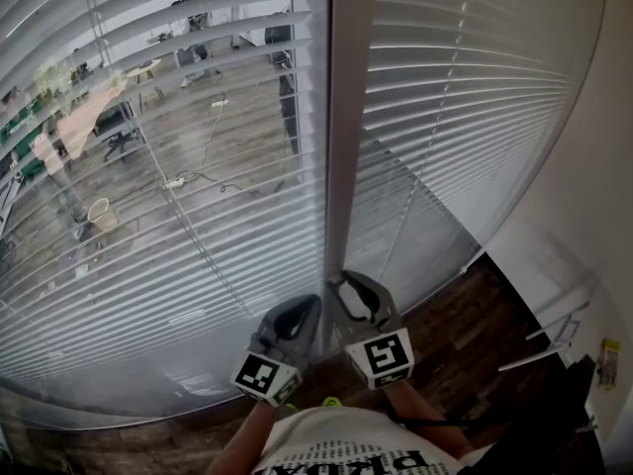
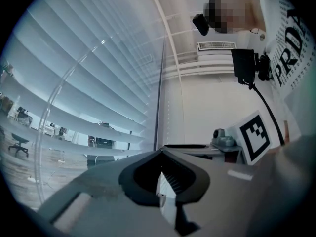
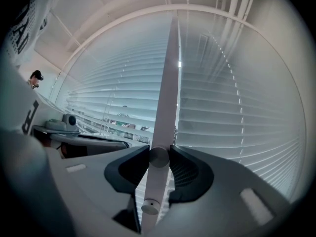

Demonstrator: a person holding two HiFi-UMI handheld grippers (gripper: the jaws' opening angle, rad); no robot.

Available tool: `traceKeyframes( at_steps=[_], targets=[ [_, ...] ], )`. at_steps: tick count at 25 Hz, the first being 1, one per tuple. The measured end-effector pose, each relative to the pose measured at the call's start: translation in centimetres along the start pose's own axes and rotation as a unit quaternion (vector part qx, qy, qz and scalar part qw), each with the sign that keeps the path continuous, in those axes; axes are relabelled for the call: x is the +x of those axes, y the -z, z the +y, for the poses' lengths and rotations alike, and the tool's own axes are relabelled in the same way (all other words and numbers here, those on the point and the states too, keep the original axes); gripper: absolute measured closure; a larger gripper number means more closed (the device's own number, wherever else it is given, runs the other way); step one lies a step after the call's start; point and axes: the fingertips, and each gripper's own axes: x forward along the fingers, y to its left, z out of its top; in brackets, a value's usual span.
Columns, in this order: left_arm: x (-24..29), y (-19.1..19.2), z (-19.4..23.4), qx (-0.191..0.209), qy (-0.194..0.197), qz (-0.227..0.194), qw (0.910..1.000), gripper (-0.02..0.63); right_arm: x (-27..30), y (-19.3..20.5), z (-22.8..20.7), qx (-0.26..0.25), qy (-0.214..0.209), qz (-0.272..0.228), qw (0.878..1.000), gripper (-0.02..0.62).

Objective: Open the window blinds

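The right gripper (image 3: 159, 153) has its pads (image 3: 190, 171) clamped on the lower end of the white blind wand (image 3: 166, 88), which rises straight up between them; the left gripper (image 2: 161, 153) is closed, tips meeting on nothing, just left of the wand; the window blinds (image 1: 198, 226) hang directly ahead of both; only the head view shows the two grippers side by side above a dark wood floor (image 1: 465, 334); only the left gripper view shows the right one's marker cube (image 2: 256, 137).
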Motion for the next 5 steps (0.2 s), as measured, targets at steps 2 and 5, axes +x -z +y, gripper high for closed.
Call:
traceKeyframes(
  at_steps=[2,5],
  targets=[
    [0.05,-0.23,-0.06,-0.006,-0.001,-0.002,1.0,0.612,0.04,-0.02,0.01,0.0,0.001,0.0,1.0,0.472],
    [0.07,-0.25,-0.01,-0.009,-0.001,-0.003,1.0,0.612,0.1,0.18,-0.01,0.004,0.002,0.003,1.0,0.472]
  ],
)
